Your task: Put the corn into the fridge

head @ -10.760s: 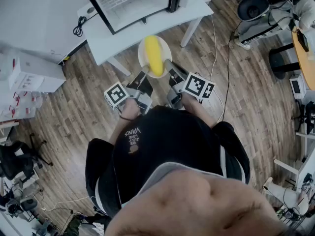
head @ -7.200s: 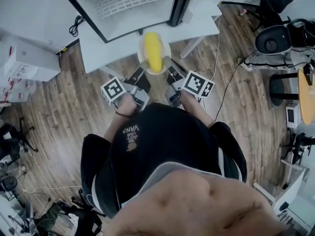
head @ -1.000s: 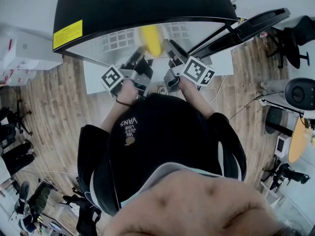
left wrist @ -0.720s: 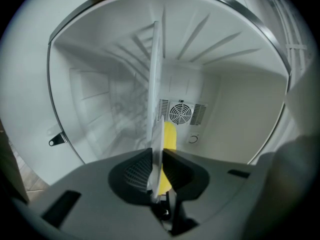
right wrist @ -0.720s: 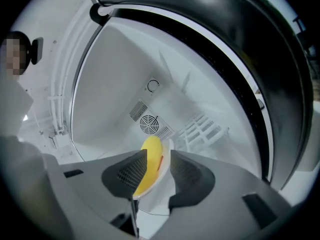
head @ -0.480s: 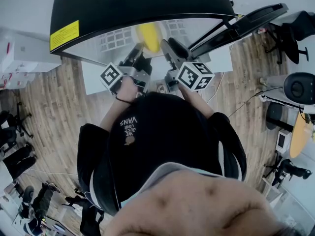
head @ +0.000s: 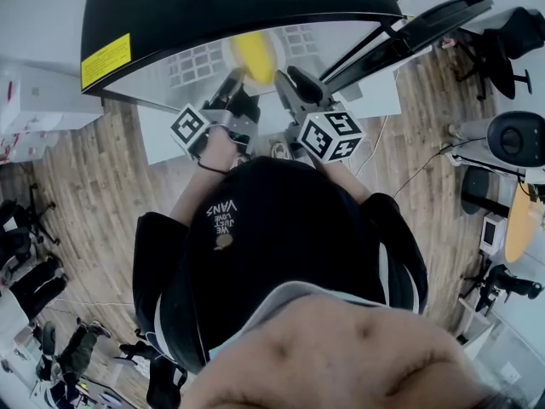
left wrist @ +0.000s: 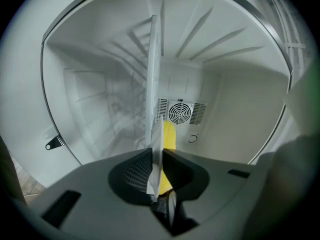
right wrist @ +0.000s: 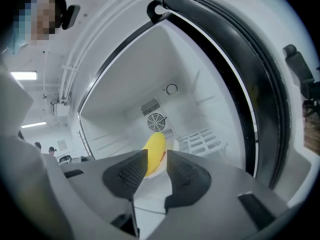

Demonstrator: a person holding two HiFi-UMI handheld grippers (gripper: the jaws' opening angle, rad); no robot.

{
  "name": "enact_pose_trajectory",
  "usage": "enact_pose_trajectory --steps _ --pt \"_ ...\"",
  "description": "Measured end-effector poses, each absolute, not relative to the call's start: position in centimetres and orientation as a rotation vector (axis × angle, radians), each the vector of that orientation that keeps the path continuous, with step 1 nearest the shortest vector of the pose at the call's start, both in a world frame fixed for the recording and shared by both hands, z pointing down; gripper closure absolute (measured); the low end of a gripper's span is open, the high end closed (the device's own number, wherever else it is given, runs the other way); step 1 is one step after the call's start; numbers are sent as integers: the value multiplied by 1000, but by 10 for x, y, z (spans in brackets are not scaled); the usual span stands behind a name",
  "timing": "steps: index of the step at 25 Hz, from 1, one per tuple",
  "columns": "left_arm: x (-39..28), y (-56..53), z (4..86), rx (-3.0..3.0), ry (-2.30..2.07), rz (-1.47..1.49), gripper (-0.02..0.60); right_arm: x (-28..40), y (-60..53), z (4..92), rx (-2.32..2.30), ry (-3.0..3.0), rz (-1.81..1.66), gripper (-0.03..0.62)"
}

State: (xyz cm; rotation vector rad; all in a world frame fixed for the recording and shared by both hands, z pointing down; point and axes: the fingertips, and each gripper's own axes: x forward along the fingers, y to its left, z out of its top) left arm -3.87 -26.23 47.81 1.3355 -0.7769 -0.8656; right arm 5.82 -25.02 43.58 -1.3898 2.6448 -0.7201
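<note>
Inside the open fridge (head: 213,7), left gripper (left wrist: 158,160) is clamped on the plate (left wrist: 154,94) rim with the corn (right wrist: 154,146) just past its fingertips, and right gripper (right wrist: 157,170) sits with fingers apart around that rim, so I'd say it's set-down time: lower, release, back out.

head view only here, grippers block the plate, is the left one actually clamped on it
Observer: Yes. In the left gripper view, the left gripper has its jaws shut on the plate, which is seen edge-on between them.
Operator: and the right one
Observer: The right gripper has its jaws apart, and the corn shows in the gap.
Operator: how far into the fridge are we
Observer: I can't judge the depth. The right gripper view shows a round fan grille on the back wall of the fridge, just above the corn.
</note>
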Motion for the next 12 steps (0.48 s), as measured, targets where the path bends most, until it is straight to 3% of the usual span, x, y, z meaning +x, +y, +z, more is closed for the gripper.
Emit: enact_pose_trajectory --steps 12 --pt "-39 -264 477 1340 -766 -866 535 47 -228 448 -1442 2791 -583 535"
